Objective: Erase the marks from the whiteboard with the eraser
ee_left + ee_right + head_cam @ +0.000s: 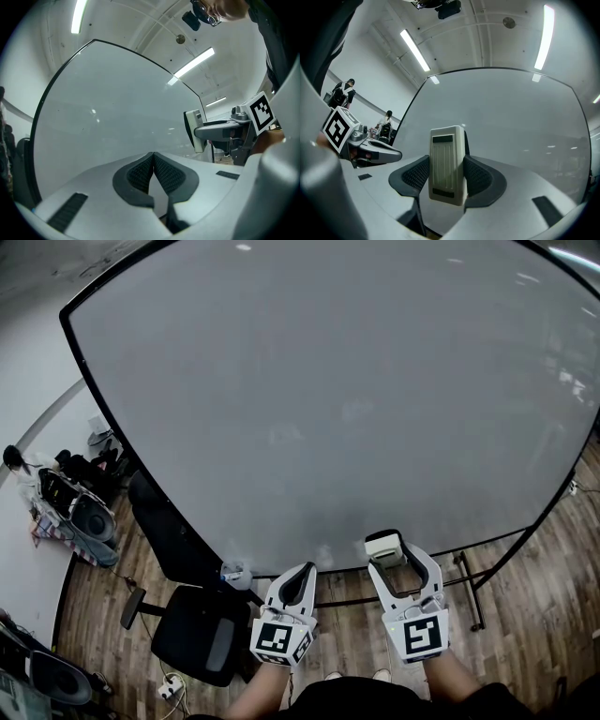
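A large whiteboard (337, 399) on a black wheeled stand fills the head view; its surface looks blank and grey, with no marks that I can make out. My right gripper (386, 547) is shut on a cream-coloured eraser (447, 164), held upright near the board's lower edge, its felt side toward the board (506, 122). The eraser (383, 545) shows at the jaw tips in the head view. My left gripper (300, 576) is shut with nothing in it, its pads (140, 174) pressed together, just below the board's bottom edge. The board (117, 112) fills the left gripper view.
A black office chair (192, 629) stands on the wooden floor at lower left, next to the board's stand. Bags and gear (80, 512) lie by the left wall. The stand's foot (472, 592) is at right. People (344, 91) stand far off at left.
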`<action>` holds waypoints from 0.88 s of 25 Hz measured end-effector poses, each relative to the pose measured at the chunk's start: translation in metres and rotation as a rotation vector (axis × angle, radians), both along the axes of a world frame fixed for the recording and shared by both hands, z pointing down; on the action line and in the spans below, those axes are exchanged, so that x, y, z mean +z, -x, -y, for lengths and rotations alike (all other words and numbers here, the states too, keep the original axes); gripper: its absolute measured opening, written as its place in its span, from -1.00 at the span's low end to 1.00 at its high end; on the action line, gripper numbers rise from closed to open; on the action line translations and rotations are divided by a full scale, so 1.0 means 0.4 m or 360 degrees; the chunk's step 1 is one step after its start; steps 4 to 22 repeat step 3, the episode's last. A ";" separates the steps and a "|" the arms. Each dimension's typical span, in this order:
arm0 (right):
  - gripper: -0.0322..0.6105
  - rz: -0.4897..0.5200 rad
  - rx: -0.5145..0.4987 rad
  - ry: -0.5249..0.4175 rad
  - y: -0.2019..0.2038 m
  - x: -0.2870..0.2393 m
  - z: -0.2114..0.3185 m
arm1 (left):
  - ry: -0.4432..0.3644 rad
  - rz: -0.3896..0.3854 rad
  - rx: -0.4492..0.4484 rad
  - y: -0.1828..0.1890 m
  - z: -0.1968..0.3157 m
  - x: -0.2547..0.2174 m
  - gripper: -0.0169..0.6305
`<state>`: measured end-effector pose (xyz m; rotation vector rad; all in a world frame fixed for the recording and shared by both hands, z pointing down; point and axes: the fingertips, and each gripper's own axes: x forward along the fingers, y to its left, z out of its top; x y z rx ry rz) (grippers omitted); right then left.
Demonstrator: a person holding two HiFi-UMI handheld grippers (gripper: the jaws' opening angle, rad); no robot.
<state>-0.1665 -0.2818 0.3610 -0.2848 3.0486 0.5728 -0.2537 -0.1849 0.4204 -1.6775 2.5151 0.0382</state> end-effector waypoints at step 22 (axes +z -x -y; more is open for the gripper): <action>-0.11 0.0002 -0.0011 -0.0007 0.004 0.003 -0.006 | -0.0002 0.0001 -0.0007 0.004 -0.004 0.004 -0.89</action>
